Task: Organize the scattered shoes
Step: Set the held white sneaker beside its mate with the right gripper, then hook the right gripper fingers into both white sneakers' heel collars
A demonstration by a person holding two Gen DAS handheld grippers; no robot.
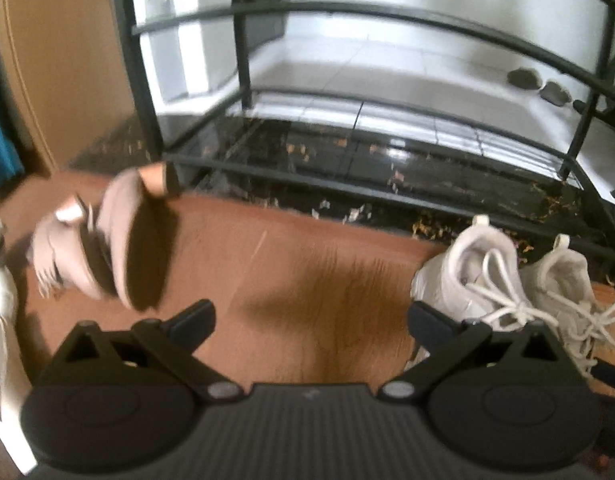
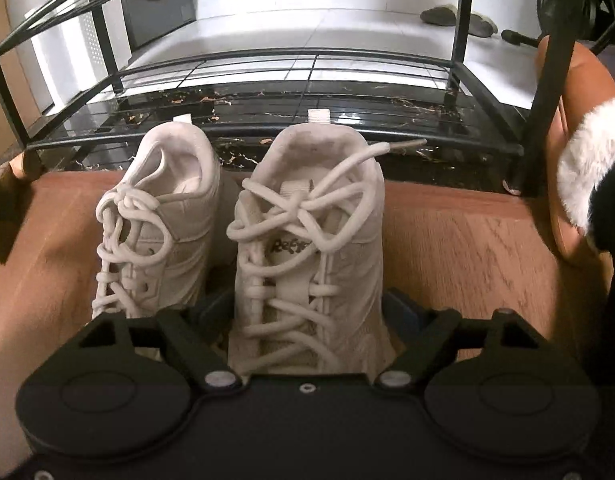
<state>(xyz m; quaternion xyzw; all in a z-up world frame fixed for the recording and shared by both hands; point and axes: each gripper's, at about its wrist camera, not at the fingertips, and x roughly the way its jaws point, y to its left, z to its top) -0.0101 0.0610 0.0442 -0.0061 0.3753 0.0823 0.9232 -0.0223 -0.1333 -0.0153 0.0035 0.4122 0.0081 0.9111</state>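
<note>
Right gripper fingers closed around the forefoot of the right-hand white sneaker at 12 o'clock, its mate at 11; left gripper open, empty; next, likely lift onto the black shoe rack beyond.

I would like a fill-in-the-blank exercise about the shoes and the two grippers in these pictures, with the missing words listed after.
1. The right gripper has its fingers on either side of the forefoot of a white ____ .
2. The left gripper is open and holds ____ .
3. The laces of both white sneakers are ____ .
4. The black metal shoe rack stands ____ the sneakers.

Missing words: sneaker; nothing; tied; behind
</note>
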